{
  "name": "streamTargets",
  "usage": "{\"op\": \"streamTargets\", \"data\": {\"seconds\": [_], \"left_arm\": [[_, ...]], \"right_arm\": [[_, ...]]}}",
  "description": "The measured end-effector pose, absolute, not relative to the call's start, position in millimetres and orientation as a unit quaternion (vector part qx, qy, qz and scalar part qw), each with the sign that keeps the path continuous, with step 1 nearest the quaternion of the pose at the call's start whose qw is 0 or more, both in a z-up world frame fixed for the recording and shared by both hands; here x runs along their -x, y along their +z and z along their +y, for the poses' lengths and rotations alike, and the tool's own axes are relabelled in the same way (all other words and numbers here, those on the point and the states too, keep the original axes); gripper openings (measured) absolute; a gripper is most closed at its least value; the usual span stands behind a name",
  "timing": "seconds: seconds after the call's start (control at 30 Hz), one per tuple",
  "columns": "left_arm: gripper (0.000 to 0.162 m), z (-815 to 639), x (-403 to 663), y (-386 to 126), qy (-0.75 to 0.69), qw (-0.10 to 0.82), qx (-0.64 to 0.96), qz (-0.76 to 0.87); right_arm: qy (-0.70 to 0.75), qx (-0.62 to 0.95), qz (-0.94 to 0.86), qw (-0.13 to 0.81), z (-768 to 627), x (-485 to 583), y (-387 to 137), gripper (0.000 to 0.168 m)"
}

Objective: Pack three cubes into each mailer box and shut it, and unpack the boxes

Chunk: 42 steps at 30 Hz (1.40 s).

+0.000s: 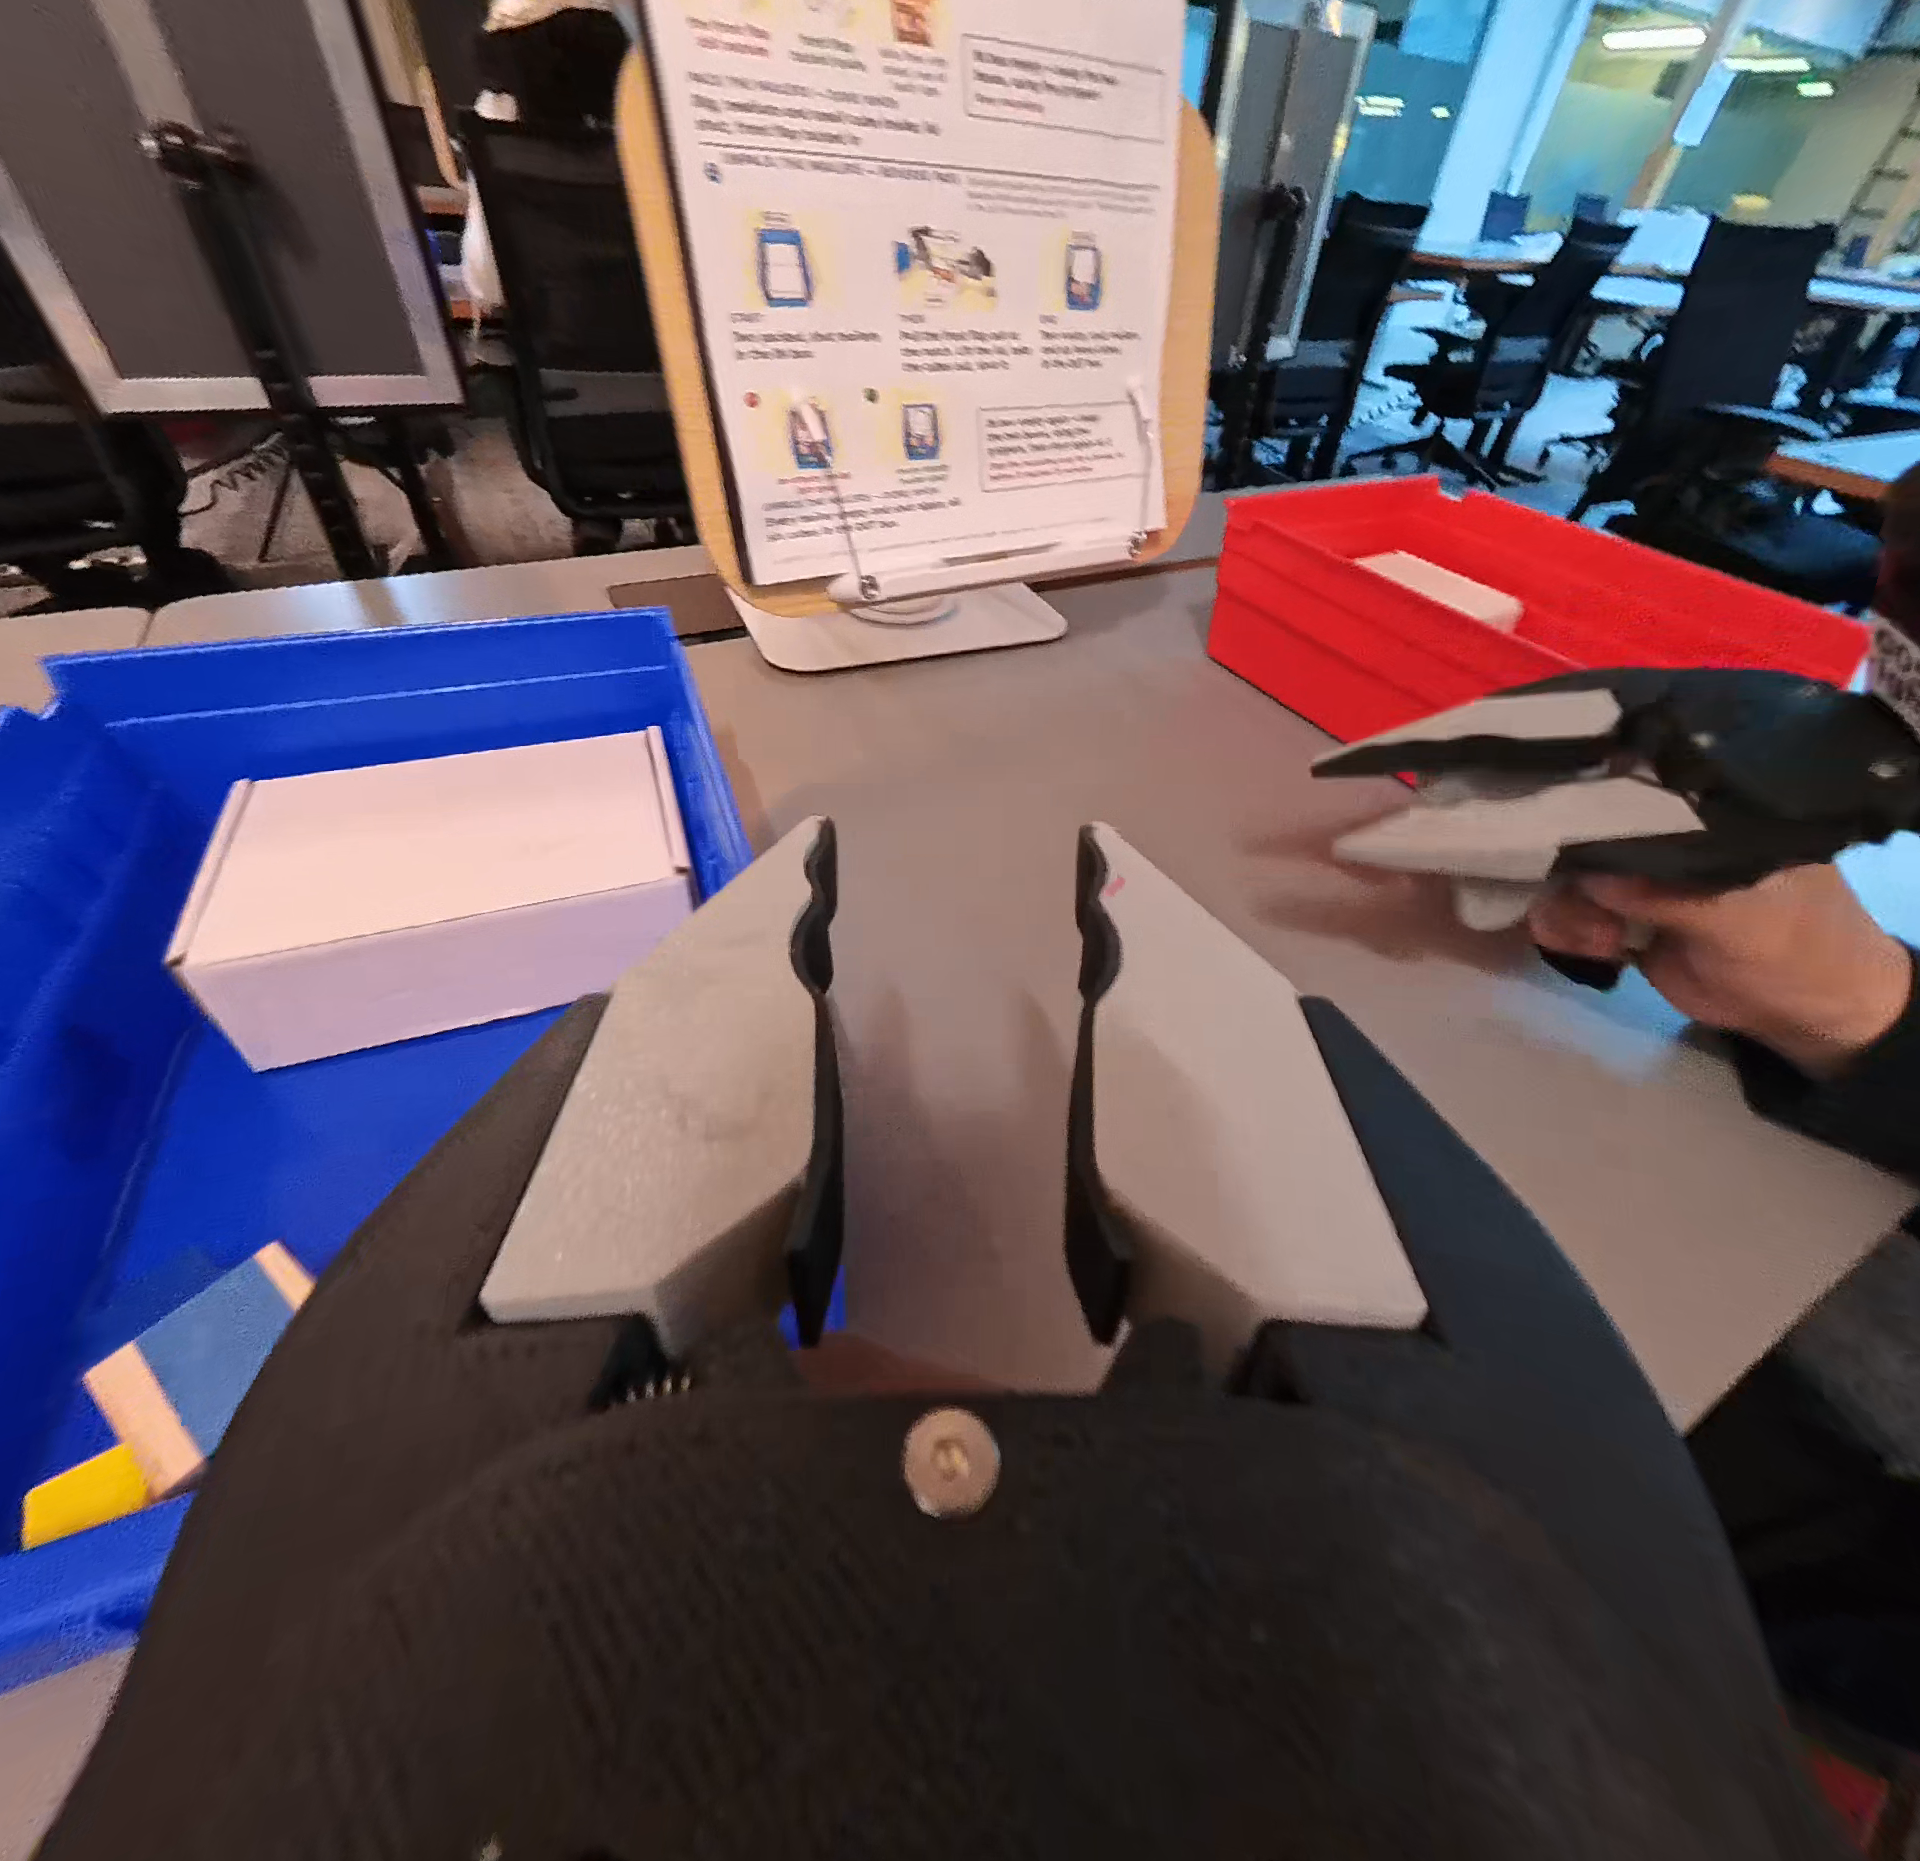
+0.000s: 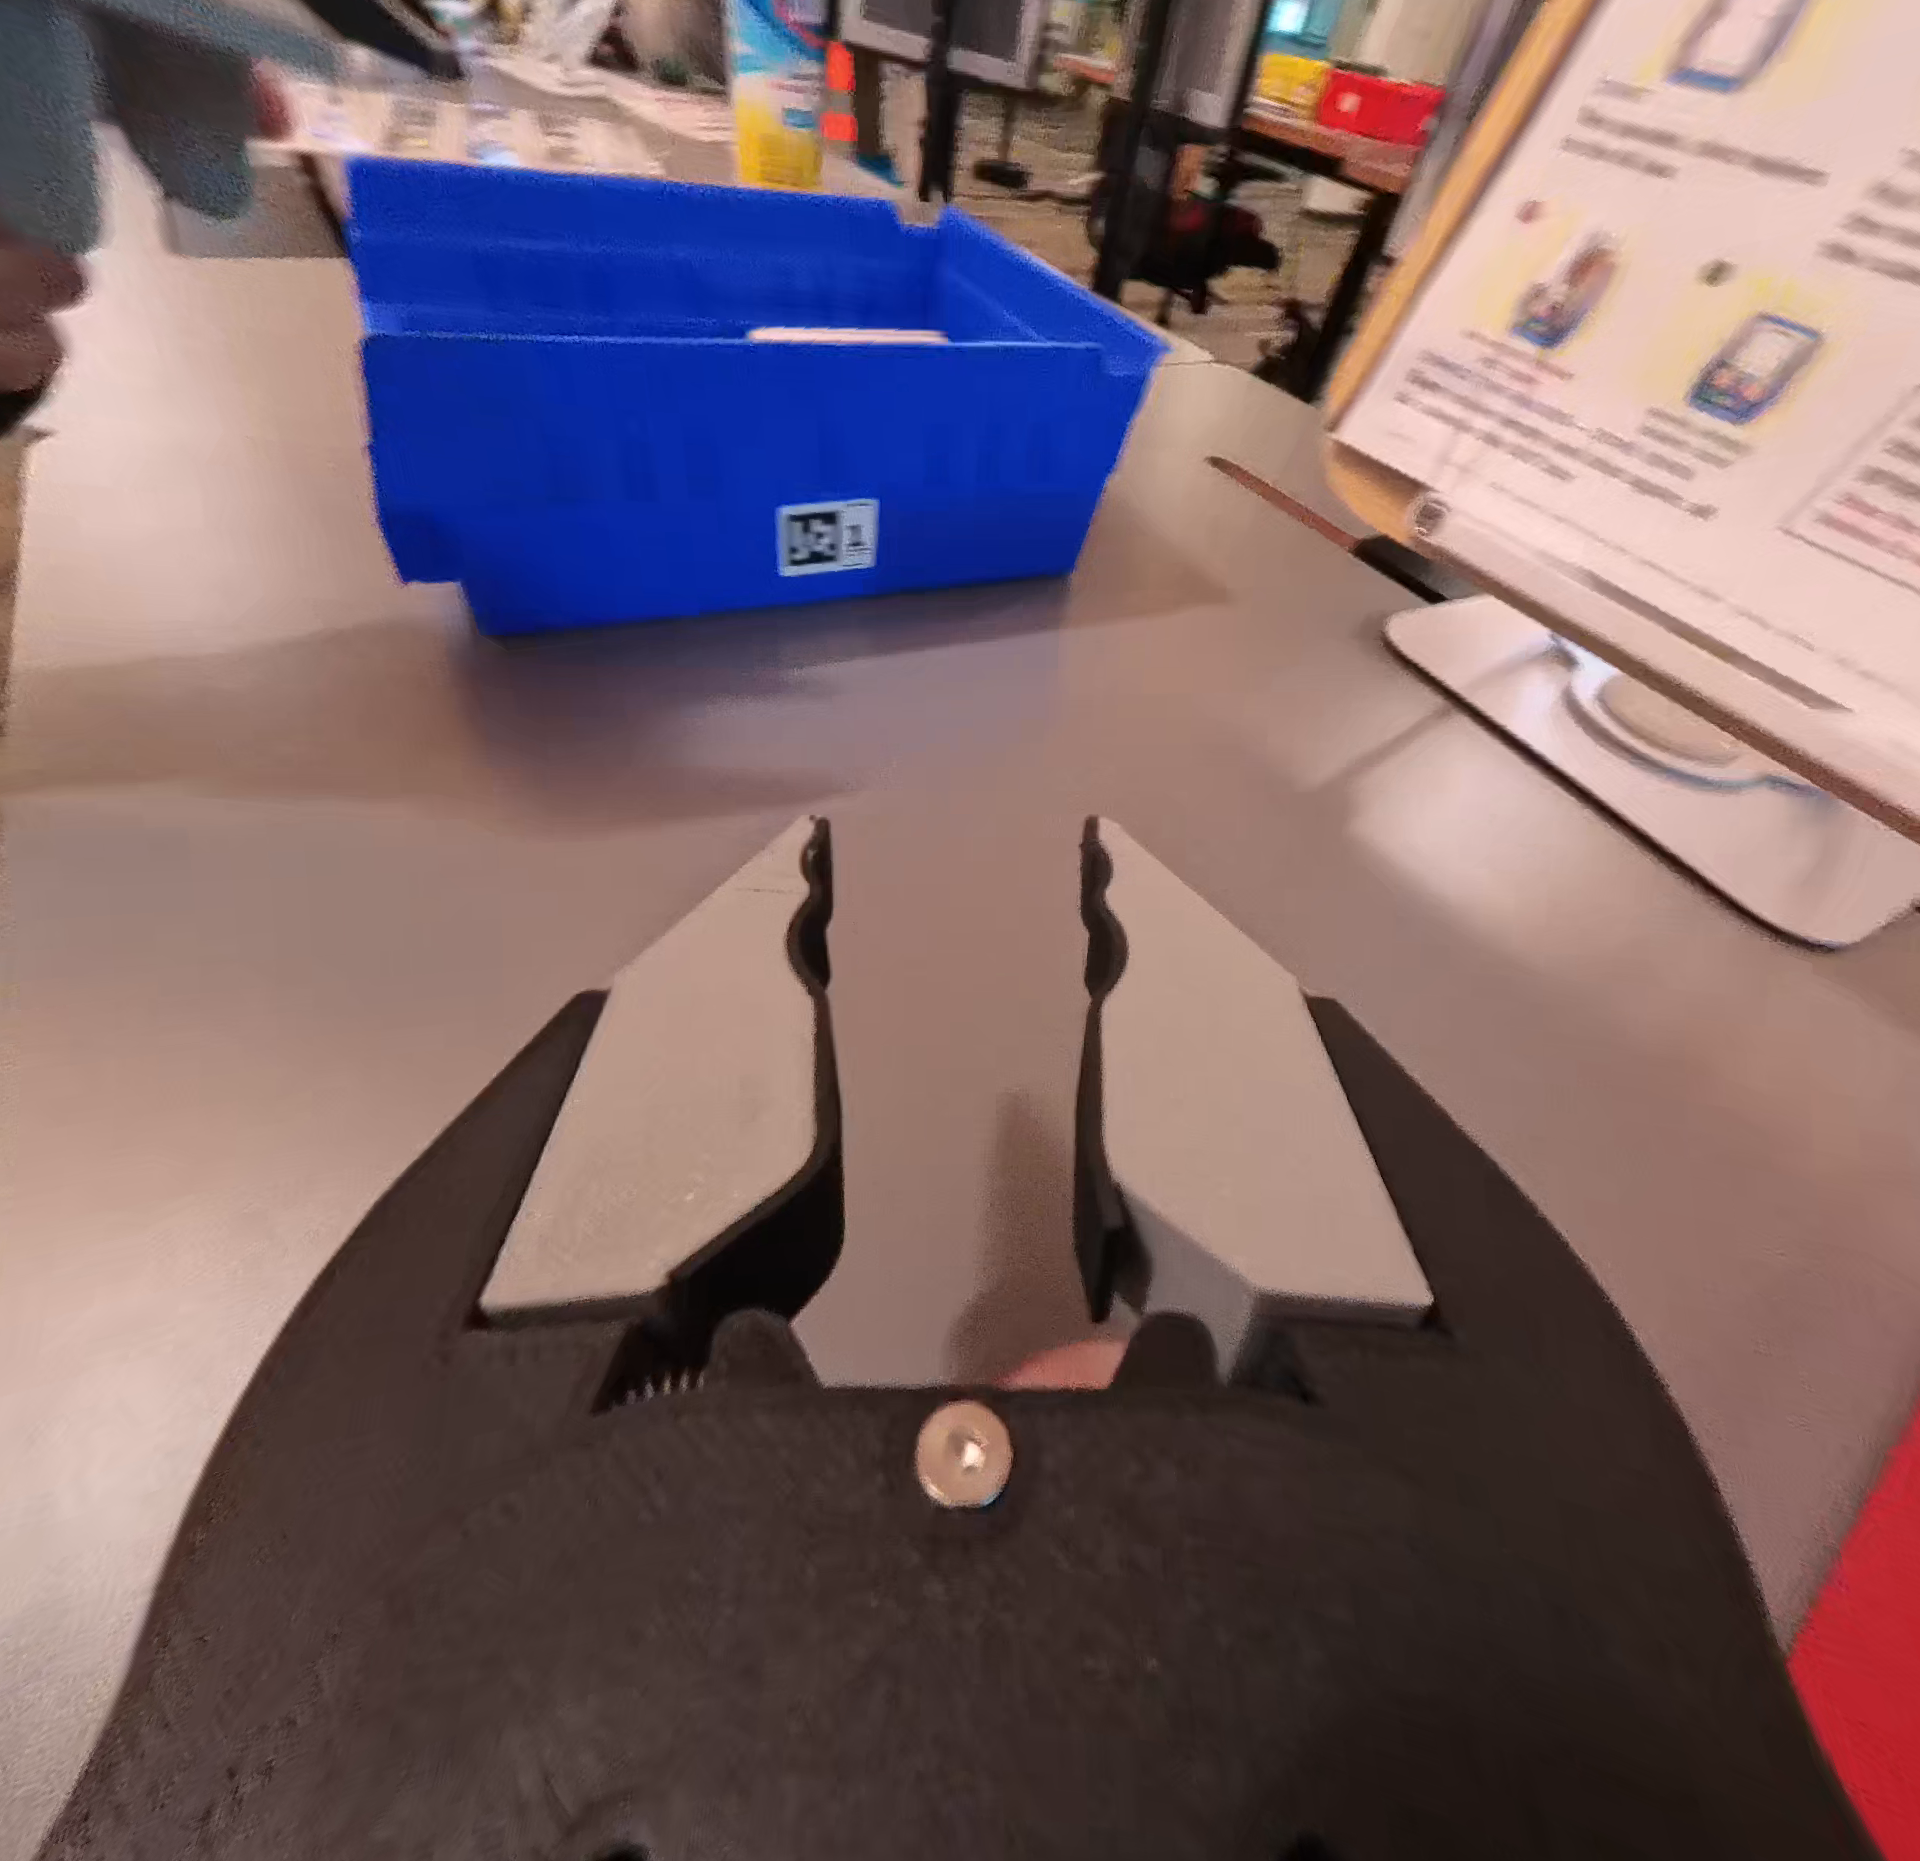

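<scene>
Both grippers are empty. The left gripper (image 1: 954, 845) hovers over the grey desk (image 1: 1039, 731) with its fingers parted and nothing between them, just right of the blue bin (image 1: 395, 668). The right gripper (image 2: 954, 840) is likewise spread and empty, aimed across the bare desk toward the blue bin's near wall.

A closed white mailer box (image 1: 436, 876) lies inside the blue bin, lid flat and shut, toward the far end. Nearer the camera in the same bin sit coloured cubes (image 1: 177, 1375), blue and yellow faces showing, partly hidden by the left gripper's body. On the far right, a red bin (image 1: 1351, 606) holds another white box (image 1: 1439, 590). An instruction sheet on a stand (image 1: 935, 253) stands at the far middle of the desk.

The step in hand looks like fetching the mailer box from the blue bin. To do it well, the left gripper should swing left over the bin wall, come down clear of the rim, and straddle the box across its short side so the fingers close on firm cardboard walls rather than the lid flap. Lift straight up before moving sideways, or the box may catch the bin wall. The right gripper could wait over the open desk to steady the box once it is set down.
</scene>
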State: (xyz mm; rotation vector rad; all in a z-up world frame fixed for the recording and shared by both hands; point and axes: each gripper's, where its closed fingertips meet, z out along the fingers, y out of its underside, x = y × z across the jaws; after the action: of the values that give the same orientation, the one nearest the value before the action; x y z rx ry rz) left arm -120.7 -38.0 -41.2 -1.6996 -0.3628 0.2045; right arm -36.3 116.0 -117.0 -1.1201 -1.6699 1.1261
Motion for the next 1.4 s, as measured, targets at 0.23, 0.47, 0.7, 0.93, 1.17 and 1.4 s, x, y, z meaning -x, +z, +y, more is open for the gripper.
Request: {"op": "streamTargets", "data": {"seconds": [0.23,0.47,0.7,0.93,1.17,1.4], "left_arm": [[0.044,-44,139,-40,0.084,0.654,0.728,-0.191],[0.044,-41,128,-37,0.085,0.654,0.731,-0.175],[0.044,-37,120,-37,0.085,0.652,0.736,-0.162],[0.044,-38,122,-38,0.092,0.649,0.738,-0.160],[0.043,-77,167,-23,0.185,0.658,0.691,-0.234],[0.054,-115,199,-50,0.195,0.604,0.724,-0.271]], "right_arm": [[0.411,0.452,-0.677,0.410,118,39,-138,0.047],[0.386,0.458,-0.680,0.423,124,40,-144,0.046],[0.385,0.468,-0.668,0.433,132,40,-142,0.045],[0.383,0.471,-0.665,0.435,134,40,-142,0.044],[0.373,0.464,-0.670,0.443,133,40,-143,0.043],[0.367,0.455,-0.677,0.447,128,40,-143,0.042]]}}
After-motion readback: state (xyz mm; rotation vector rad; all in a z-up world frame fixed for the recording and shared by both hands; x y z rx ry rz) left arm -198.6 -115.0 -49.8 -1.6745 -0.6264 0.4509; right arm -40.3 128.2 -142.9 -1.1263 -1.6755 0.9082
